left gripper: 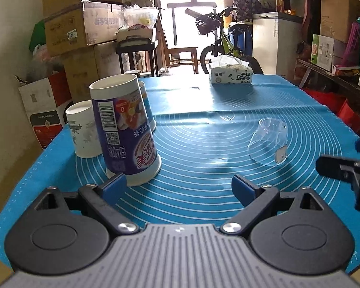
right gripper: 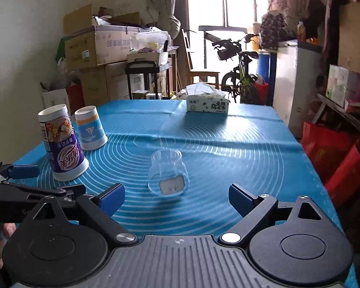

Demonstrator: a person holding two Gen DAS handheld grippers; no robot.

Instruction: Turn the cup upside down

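Observation:
A clear plastic cup (right gripper: 168,173) with a white label stands upside down on the blue mat (right gripper: 228,148), just ahead of my open, empty right gripper (right gripper: 176,198). It also shows in the left wrist view (left gripper: 268,141), to the right. A purple printed paper cup (left gripper: 127,129) stands upside down right in front of my open, empty left gripper (left gripper: 178,187), close to its left finger (left gripper: 114,185). A white cup (left gripper: 82,129) and a blue-and-white cup (right gripper: 90,127) stand upside down beside it.
A tissue box (right gripper: 207,103) sits at the mat's far edge. The left gripper (right gripper: 24,171) shows at the left of the right wrist view. Cardboard boxes (left gripper: 81,26), a bicycle (left gripper: 224,40), a white cabinet (left gripper: 274,40) and red bags (right gripper: 333,153) surround the table.

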